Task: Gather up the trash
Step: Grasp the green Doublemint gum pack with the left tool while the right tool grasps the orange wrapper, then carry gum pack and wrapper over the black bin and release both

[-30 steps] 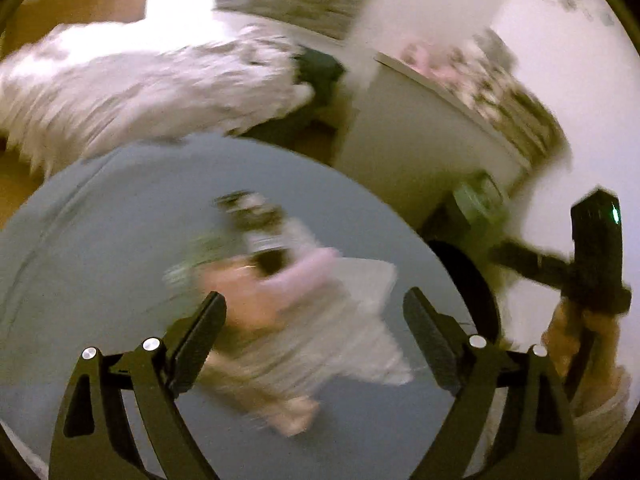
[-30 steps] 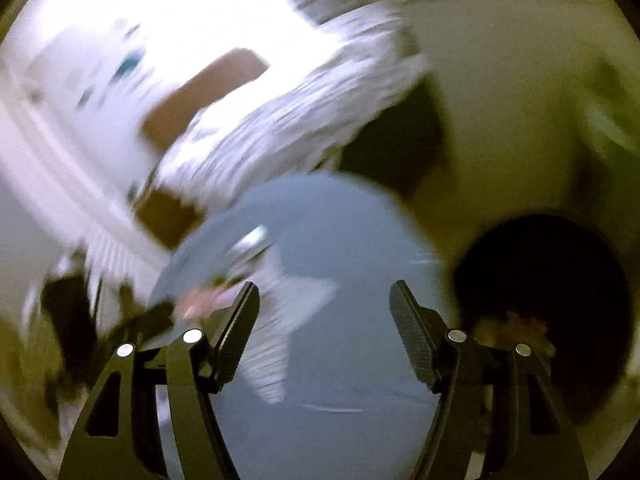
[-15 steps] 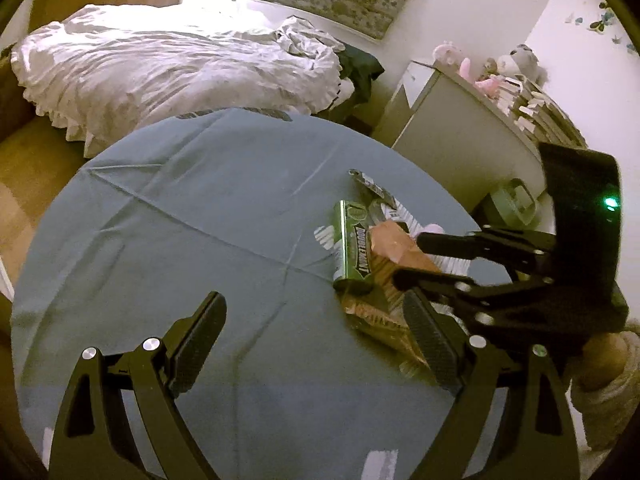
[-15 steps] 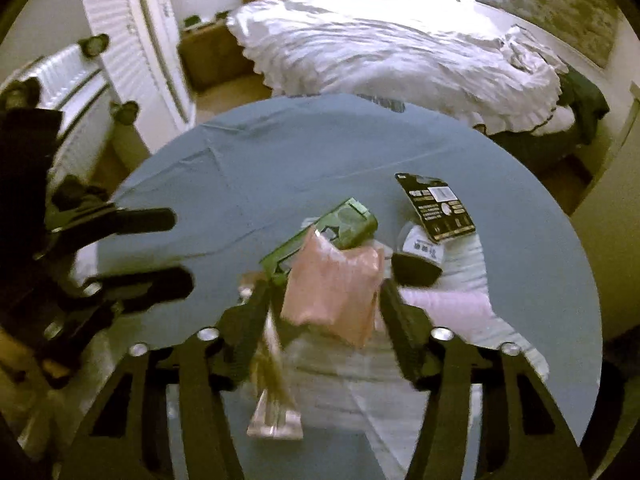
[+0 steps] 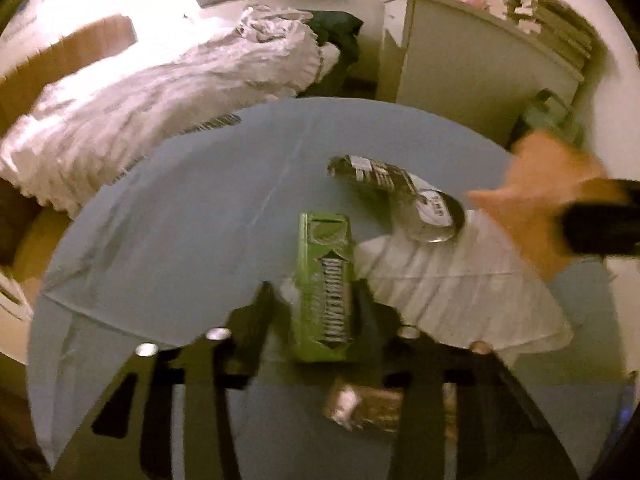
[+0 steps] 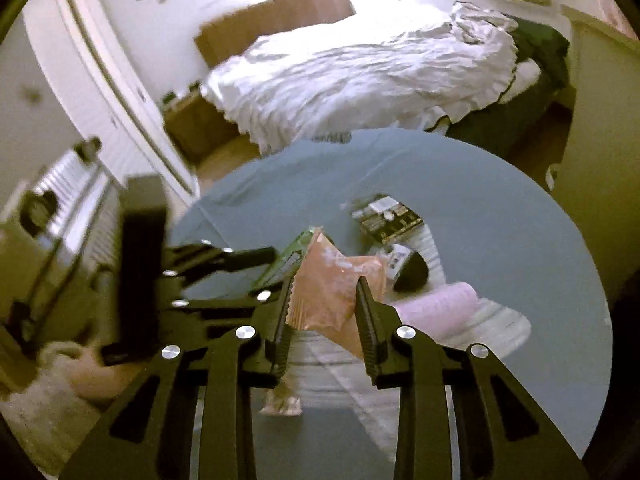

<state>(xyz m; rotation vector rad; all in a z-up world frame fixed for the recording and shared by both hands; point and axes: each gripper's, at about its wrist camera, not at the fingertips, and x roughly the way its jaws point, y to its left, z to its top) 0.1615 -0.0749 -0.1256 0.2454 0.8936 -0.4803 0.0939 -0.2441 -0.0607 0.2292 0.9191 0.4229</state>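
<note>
Two pieces of trash are already in the fingers, as far as I can judge, and several more wait on the bench [image 5: 168, 240], which is round and covered with a blue cloth.

On the left side, the left gripper [image 5: 316, 312] has its fingers on both sides of a green carton [image 5: 324, 284]. The picture is blurred, so I cannot tell if they already press on the carton or only stand around it. The carton seems to lie on the cloth. Just below it, near the gripper's body, lies a dark crumpled wrapper [image 5: 364, 404].

To the right of the carton lies a white ribbed sheet, maybe paper [image 5: 460, 292]. On its upper edge rests a dark can-like container with a white label [image 5: 434, 216], and next to it a black flat package with printed text [image 5: 360, 168]. A pale pink roll [image 6: 436, 308] also lies on this sheet.

Further right, the right gripper [image 6: 324, 308] has its fingers clamped on a pink plastic bag [image 6: 332, 292], which hangs above the bench.

I judge the task to be in an early or middle part: one piece is lifted, one is being taken, and about five remain. No bin is visible now.

Around the bench are an unmade bed with white covers [image 6: 360, 76], a radiator [image 6: 80, 200] and a grey cabinet [image 5: 472, 60]. The two grippers work close together, so they may disturb each other.
</note>
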